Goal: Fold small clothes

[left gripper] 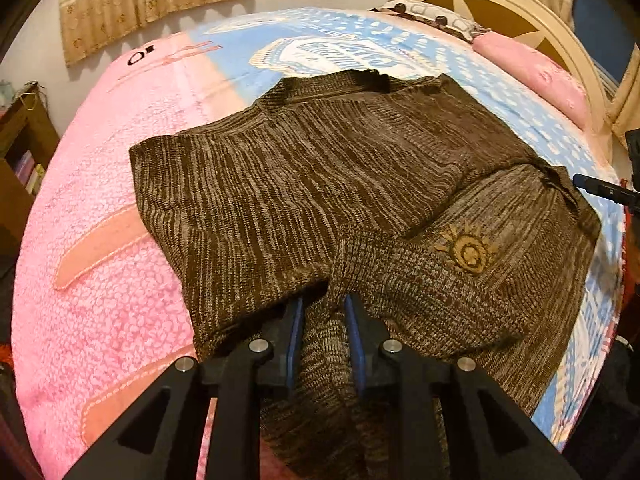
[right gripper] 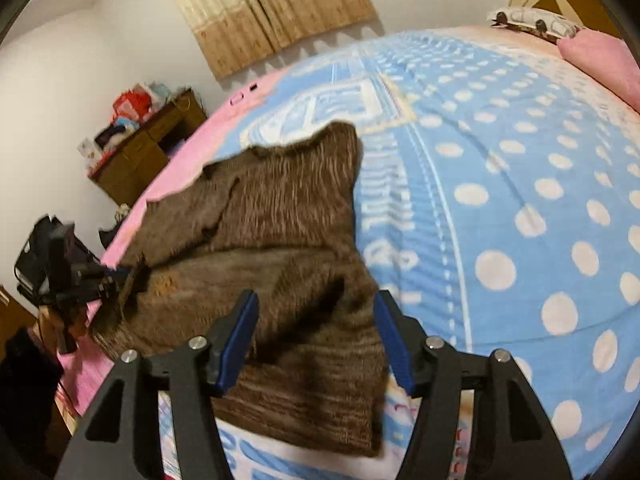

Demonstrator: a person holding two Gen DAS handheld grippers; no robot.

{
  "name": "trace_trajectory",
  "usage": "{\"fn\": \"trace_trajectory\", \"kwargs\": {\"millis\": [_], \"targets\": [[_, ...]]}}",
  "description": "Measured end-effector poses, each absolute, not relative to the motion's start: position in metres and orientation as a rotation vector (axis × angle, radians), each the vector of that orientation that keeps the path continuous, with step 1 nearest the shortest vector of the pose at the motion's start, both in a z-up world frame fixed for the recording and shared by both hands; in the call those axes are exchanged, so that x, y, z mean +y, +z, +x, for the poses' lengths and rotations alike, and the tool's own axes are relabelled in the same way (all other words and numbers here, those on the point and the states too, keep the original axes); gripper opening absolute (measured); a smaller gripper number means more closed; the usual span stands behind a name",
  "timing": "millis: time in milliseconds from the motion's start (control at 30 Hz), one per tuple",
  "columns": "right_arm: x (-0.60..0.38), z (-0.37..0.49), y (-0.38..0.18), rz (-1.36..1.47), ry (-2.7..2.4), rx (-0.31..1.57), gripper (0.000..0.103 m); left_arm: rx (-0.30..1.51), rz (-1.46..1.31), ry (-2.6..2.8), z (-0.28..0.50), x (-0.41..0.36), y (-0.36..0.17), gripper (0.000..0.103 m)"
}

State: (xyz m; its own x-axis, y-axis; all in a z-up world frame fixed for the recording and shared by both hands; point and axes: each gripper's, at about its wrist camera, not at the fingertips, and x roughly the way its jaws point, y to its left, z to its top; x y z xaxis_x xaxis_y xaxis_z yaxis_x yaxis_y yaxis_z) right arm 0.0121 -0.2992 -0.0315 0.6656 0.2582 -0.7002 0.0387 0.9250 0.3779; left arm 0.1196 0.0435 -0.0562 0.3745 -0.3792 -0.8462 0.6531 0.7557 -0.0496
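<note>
A brown knit sweater (left gripper: 320, 184) lies spread on the bed (left gripper: 100, 280), across the middle of the left wrist frame, one sleeve folded over its lower right. The left tongs (left gripper: 323, 312), at bottom centre, pinch a bunched fold of sweater between nearly closed pads. The right tongs (right gripper: 316, 320) stand wide open over the sweater's near edge, gripping nothing. No containers show clearly.

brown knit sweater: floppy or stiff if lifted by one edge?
Sweater is likely floppy: knit bunches and sags between the left gripper's pads. Probably grippy on the fleecy blanket, so it would drag, not slide.
</note>
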Motion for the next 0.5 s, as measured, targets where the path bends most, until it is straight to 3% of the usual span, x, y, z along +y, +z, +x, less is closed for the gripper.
{"fn": "trace_trajectory", "kwargs": {"millis": [100,200,267,300,333,367,500], "targets": [[-0.29,0.022,-0.034,0.393,0.167,0.846,0.067,0.972,0.305,-0.642,0.114,0.044,-0.057,0.022],[-0.276,0.035,-0.037,0.32,0.159,0.864,0.076,0.943,0.311,-0.621,0.107,0.046,-0.057,0.021],[-0.266,0.047,-0.049,0.279,0.131,0.937,0.075,0.936,0.312,-0.625,0.102,0.044,-0.057,0.008],[-0.263,0.048,-0.054,0.282,0.14,0.951,0.071,0.934,0.309,-0.626,0.099,0.043,-0.057,0.005],[-0.261,0.048,-0.057,0.266,0.124,0.942,0.054,0.925,0.315,-0.619,0.097,0.041,-0.056,0.005],[-0.259,0.048,-0.057,0.234,0.095,0.929,0.027,0.914,0.327,-0.609,0.093,0.04,-0.056,0.005],[-0.281,0.049,-0.061,0.381,0.117,0.947,0.016,0.889,0.267,-0.609,0.084,0.045,-0.049,0.004]]}}
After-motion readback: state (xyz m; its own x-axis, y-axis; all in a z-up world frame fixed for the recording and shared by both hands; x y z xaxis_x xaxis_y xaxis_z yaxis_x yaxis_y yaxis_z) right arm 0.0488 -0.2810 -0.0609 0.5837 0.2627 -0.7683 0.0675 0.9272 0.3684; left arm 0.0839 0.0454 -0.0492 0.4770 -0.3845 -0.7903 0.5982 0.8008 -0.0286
